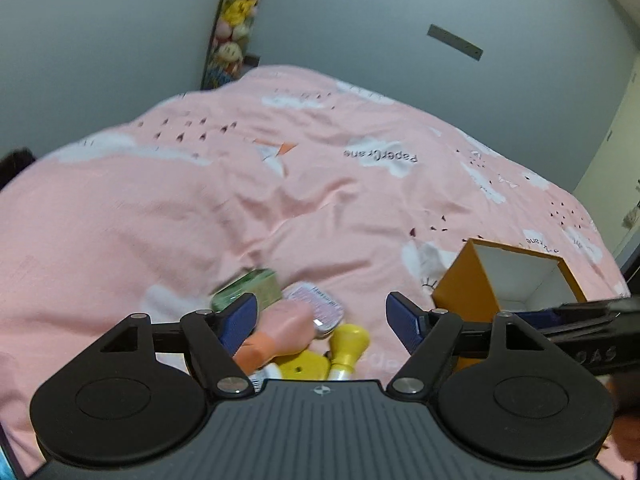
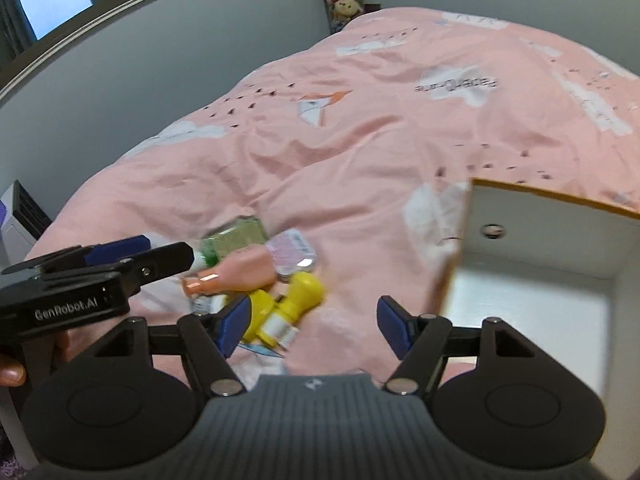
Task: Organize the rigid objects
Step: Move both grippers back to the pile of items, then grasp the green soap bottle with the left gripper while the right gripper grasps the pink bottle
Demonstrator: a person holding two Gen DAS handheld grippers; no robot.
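Hovering above a small heap of toiletries, the left gripper [image 1: 322, 316] has its blue-padded jaws spread wide with nothing pinched between them. Just beyond its fingertips lie a peach-pink bottle [image 1: 280, 326] on its side, a flat pink tin [image 1: 318, 306] touching it, a green rectangular bottle [image 1: 248, 286] behind, blurred, and a yellow bottle [image 1: 348, 346] with a rounded cap nearest the camera. All rest on a pink duvet [image 1: 200, 208] printed with white clouds and paper cranes.

The right gripper [image 2: 314, 326] is also spread and empty — its left pad sits in front of the yellow bottle [image 2: 298, 300], though whether it touches is unclear. From this view the peach-pink bottle [image 2: 240, 272] lies across the heap, the pink tin [image 2: 294, 254] and green bottle [image 2: 236, 236] just behind it.

To the right of the heap stands an open orange box [image 2: 556, 196] with a white interior, apparently empty — its near wall is close beside the right gripper's right finger. A hand [image 2: 12, 370] holds the left gripper at the picture's left edge. Grey walls and a column of plush toys [image 1: 236, 16] stand beyond the bed.
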